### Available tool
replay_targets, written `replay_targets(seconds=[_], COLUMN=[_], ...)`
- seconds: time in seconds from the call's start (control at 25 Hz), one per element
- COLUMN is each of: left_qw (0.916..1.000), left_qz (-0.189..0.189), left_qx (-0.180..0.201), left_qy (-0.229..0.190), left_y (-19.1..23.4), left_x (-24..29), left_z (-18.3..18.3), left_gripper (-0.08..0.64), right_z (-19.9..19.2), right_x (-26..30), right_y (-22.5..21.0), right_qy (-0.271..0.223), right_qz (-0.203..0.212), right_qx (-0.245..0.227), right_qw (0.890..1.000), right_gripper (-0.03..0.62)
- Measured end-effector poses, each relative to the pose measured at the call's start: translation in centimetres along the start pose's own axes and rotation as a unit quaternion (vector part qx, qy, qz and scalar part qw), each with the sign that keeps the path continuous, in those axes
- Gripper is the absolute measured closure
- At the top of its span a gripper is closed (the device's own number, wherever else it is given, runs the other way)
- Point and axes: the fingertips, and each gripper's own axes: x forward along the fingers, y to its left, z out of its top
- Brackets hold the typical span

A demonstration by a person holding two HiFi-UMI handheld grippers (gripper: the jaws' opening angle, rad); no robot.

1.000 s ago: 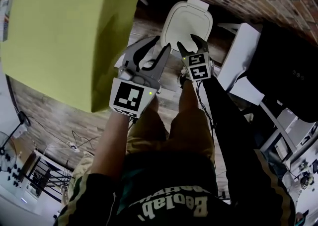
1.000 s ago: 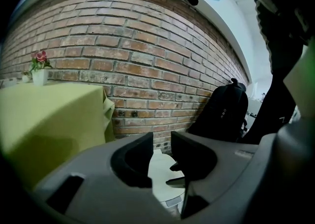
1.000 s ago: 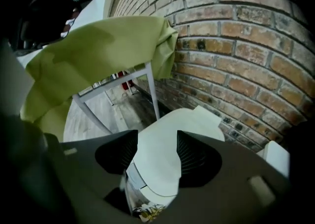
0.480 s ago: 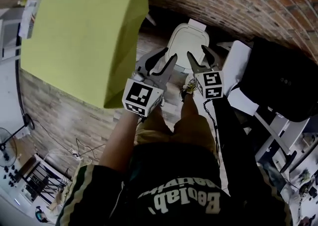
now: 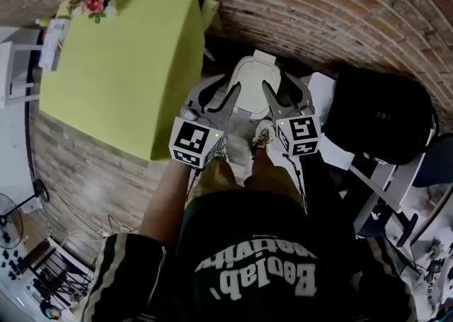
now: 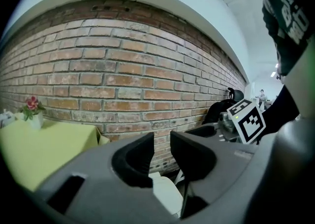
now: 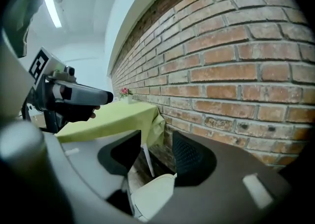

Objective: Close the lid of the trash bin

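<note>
So the white plastic trash bin (image 5: 249, 73) sits on the floor right at the foot of the brick wall (image 5: 333, 2), between the table and a black bag (image 5: 382, 115). Its lid looks to be lying flat on top, so you can't see what's inside. It's smooth with rounded corners and a little hinge tab on the wall side. The table has a yellow-green cloth (image 5: 113, 73) draped over it and a small pot of pink flowers (image 5: 94, 3) at the far corner.

Both tongs are held up side by side in front of the person, above the bin and tipped slightly down toward the wall. The left gripper (image 5: 221, 90) has its jaws apart with nothing between them. They've just been narrowing a bit. It's the same story for the right gripper (image 5: 282, 94), which is apart, empty and just been closing some. Neither one touches the bin.
</note>
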Motion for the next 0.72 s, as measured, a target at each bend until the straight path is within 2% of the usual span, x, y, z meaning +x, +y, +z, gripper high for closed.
replay_targets(seconds=[0.4,0.72], left_qw=[0.9996,0.9981], left_qz=[0.021,0.042], left_qx=[0.011,0.026], left_qy=[-0.013,-0.036], left_y=[-0.5,-1.4], left_x=[-0.1,-0.6], left_z=[5.0,9.6], left_gripper=[0.448,0.448], right_z=[8.8,13.2], right_x=[-2.8,-6.0], right_y=[-0.7,-1.3], right_qy=[-0.059,-0.092], right_qz=[0.027,0.039], right_qx=[-0.030,-0.058], right_qw=[0.997,0.993], right_gripper=[0.378,0.397])
